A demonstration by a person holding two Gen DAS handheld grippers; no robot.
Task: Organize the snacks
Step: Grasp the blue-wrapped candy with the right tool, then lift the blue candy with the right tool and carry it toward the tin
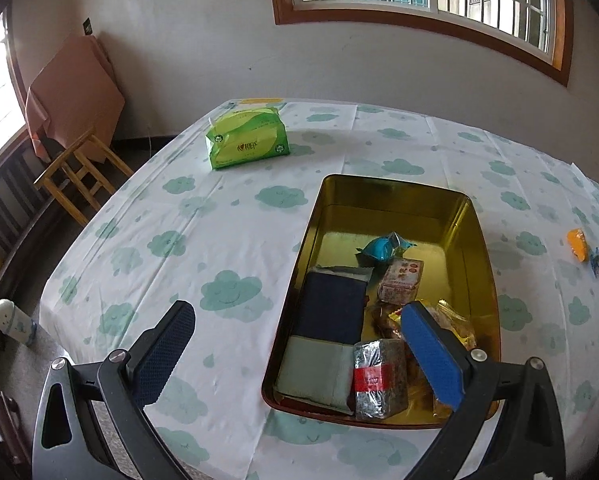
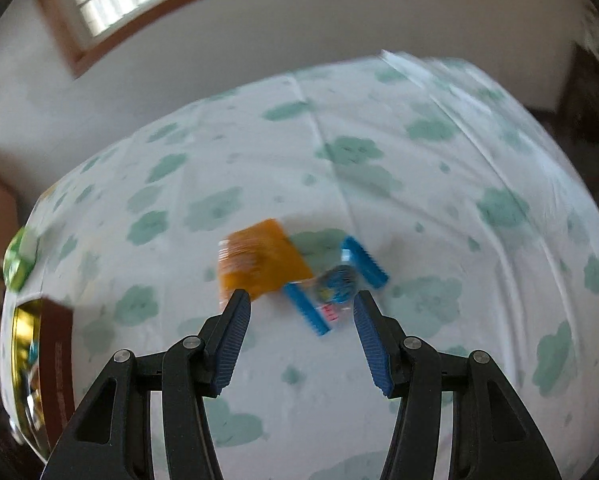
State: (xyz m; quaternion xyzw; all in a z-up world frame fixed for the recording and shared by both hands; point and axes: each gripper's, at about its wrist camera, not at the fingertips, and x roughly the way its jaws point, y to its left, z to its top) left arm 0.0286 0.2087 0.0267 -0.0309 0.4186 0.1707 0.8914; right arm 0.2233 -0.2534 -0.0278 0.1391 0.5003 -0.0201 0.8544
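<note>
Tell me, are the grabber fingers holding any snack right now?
No, nothing is held. The left gripper hangs open over the gold tin. The right gripper is open above the orange packet and blue-ended candy, not touching them.

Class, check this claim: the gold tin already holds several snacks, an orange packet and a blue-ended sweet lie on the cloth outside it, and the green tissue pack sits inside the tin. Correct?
Not quite. The left wrist view shows the green tissue pack on the tablecloth, outside the gold tin. The rest holds.
</note>
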